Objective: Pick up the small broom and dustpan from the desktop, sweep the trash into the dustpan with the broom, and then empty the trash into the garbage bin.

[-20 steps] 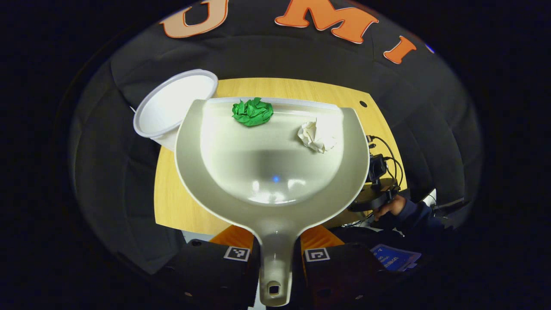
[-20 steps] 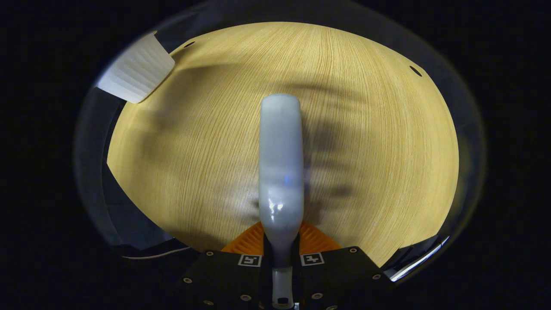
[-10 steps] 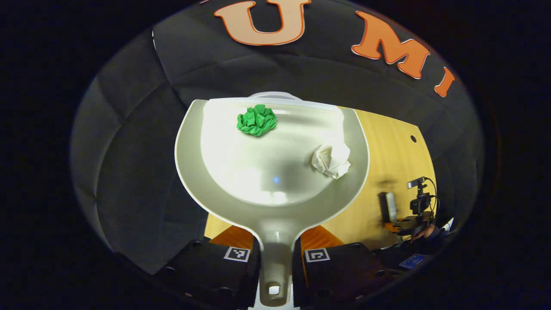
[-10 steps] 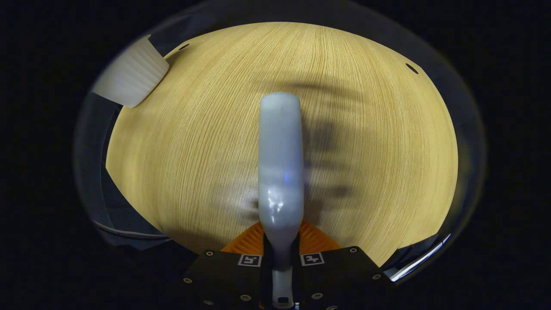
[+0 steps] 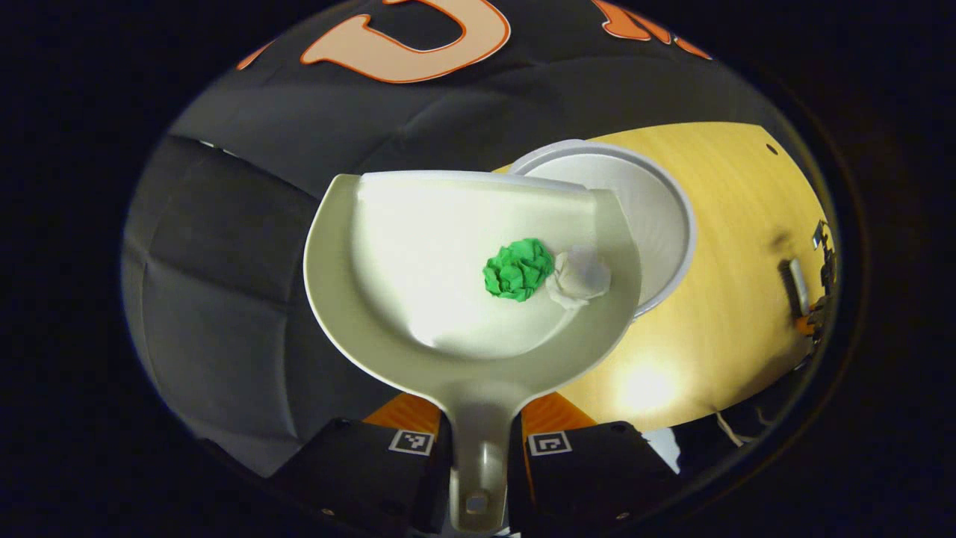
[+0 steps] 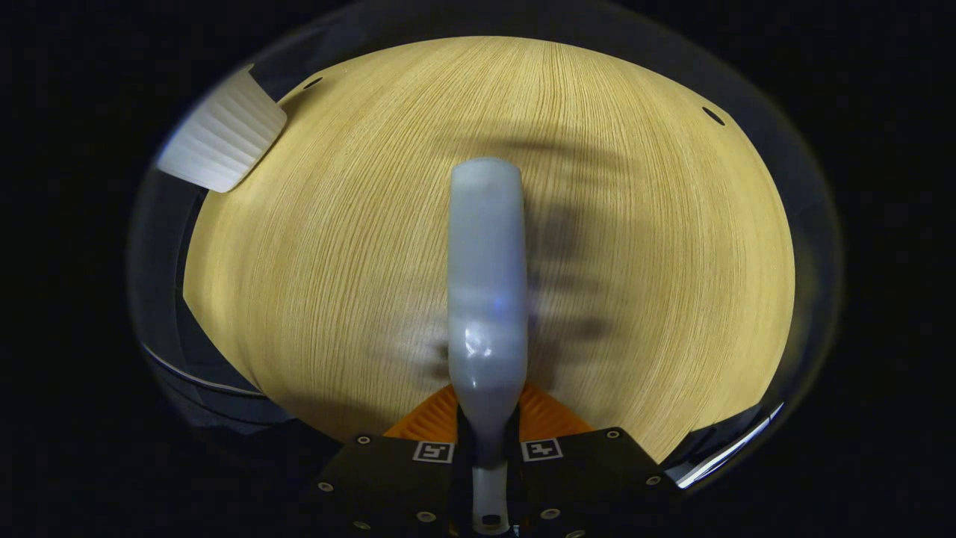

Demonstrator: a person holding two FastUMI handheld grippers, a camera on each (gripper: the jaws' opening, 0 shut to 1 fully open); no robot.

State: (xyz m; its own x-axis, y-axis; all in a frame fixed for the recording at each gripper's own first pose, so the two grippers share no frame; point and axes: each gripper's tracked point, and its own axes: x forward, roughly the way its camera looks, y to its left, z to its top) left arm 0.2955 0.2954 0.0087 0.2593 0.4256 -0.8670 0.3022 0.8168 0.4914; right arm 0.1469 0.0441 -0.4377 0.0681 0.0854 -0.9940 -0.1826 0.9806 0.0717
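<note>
1. Handle of the dustpan (image 5: pixel 478 299) sits clamped between the closed fingers of the left gripper (image 5: pixel 478 441), the pan reaching forward from the tongs and now tipped to their right; half a second ago it was level.

2. Green paper ball (image 5: pixel 518 269) has slid from the pan's far lip to its right inner wall, where it touches the white paper ball (image 5: pixel 581 278).

3. Beyond the pan's right rim, the garbage bin (image 5: pixel 661 217) shows its open mouth on the desktop (image 5: pixel 739 284); a moment earlier it was almost wholly hidden behind the pan's far edge. Nothing can be made out inside it.

4. Farther right, at the view's edge, the left gripper view catches the other gripper with the broom's bristles, small and blurred.

5. In the right gripper view, the right gripper (image 6: pixel 489 430) is closed on the small broom (image 6: pixel 487 291), whose pale back runs straight ahead over the desktop, unchanged from before.

6. Far ahead and left of those tongs stands the bin's ribbed outer wall.
</note>
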